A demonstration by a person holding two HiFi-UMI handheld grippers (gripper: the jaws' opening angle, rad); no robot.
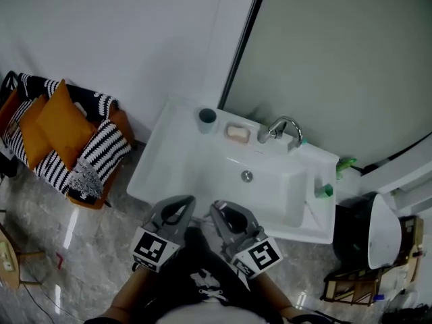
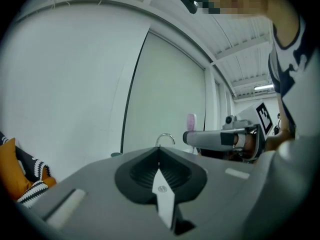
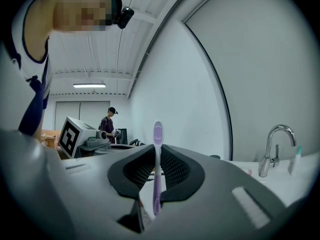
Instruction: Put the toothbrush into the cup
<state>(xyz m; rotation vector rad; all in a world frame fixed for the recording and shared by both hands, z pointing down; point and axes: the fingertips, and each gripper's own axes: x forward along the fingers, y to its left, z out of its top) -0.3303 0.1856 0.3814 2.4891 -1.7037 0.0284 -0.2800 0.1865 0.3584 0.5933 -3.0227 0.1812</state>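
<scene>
A purple toothbrush [image 3: 157,169] stands upright between the jaws of my right gripper [image 3: 157,151], which is shut on its handle. Its bristle head [image 2: 191,122] also shows in the left gripper view, above the right gripper [image 2: 210,138]. The dark teal cup [image 1: 207,118] stands on the back left corner of the white sink [image 1: 172,147]; its rim [image 3: 215,157] is just visible in the right gripper view. Both grippers hover side by side at the sink's near edge, well short of the cup. My left gripper [image 1: 185,200] holds nothing and its jaws [image 2: 159,149] meet.
A soap dish [image 1: 237,133] and a chrome faucet [image 1: 280,130] sit along the back of the sink, with the drain [image 1: 247,176] in the basin. Green items [image 1: 325,190] lie on the sink's right side. A chair with orange and striped cushions [image 1: 61,137] stands to the left, a bin [image 1: 378,231] to the right.
</scene>
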